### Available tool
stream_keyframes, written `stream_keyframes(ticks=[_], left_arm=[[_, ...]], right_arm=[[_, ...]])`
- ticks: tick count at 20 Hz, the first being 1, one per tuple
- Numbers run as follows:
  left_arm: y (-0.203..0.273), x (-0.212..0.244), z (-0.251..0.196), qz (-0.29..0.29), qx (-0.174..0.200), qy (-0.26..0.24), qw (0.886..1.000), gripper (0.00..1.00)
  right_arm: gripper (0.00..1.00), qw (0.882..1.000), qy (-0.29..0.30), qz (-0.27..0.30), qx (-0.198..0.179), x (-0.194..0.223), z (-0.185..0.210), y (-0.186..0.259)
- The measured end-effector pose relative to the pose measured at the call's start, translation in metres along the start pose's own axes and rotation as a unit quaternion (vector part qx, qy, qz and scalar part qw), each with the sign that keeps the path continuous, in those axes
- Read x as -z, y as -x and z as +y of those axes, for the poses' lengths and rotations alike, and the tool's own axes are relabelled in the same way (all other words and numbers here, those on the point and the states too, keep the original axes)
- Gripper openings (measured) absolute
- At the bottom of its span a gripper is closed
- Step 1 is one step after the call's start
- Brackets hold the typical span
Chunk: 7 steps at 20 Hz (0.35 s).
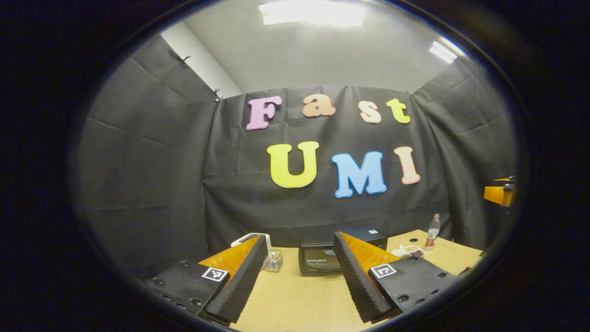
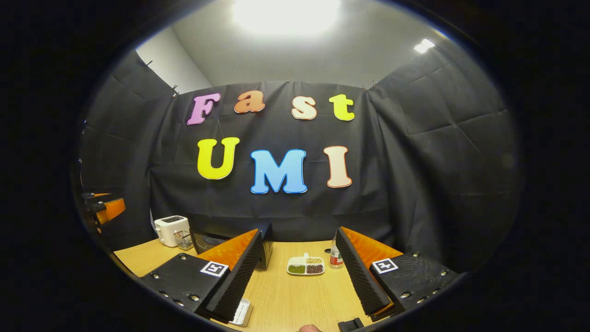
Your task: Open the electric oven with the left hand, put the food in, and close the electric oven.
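Both grippers hovered above the wooden surface (image 1: 295, 295) with jaws spread wide, nothing between them. In the left gripper view, the left gripper (image 1: 295, 288) faced the black electric oven (image 1: 322, 258), which sat at the far edge of the surface with its door shut, dark glass front toward the camera. Just left of the oven stood a small clear jar (image 1: 274, 261); contents too small to tell. Behind it was a white appliance (image 1: 251, 239), partly hidden by the left finger. Right of the oven lay a white food tray (image 1: 408, 251) with dark bits in it, and near the far right corner stood a clear bottle (image 1: 432, 232) with a red label. The other gripper (image 1: 498, 192) poked in at the right rim of that view. In the right gripper view, the right gripper (image 2: 295, 279) pointed at the food tray (image 2: 305, 266), a white divided tray with three compartments: green stuff on the left, pale grains at the back, dark reddish bits on the right. The bottle (image 2: 336, 258) stood just beside the tray's right end. The oven (image 2: 207, 240) was mostly hidden behind the left finger. A white toaster (image 2: 171, 229) sat at the far left corner with a wire holder (image 2: 184, 240) beside it. A white object (image 2: 241, 312) lay at the near edge, and the other gripper (image 2: 103, 208) showed at far left.
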<state>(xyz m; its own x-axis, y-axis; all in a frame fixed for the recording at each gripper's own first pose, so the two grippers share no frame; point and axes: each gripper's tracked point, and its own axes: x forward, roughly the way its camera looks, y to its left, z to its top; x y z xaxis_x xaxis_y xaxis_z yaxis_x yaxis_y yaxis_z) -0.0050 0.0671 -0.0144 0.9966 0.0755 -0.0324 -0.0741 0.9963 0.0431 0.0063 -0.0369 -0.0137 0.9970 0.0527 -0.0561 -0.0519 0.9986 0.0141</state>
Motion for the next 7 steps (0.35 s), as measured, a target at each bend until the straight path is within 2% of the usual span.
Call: stream_keyframes(ticks=[3,7], left_arm=[[-0.001,0.0002,0.0019,0.0,0.0,-0.001,1.0,1.0],[-0.0002,0.0012,0.0043,0.0,-0.003,-0.002,1.0,1.0]], right_arm=[[0.98,1.0,0.001,0.002,-0.001,0.0006,0.0021,-0.0031],[0.98,1.0,-0.002,-0.001,-0.004,-0.0024,0.0057,-0.0043]])
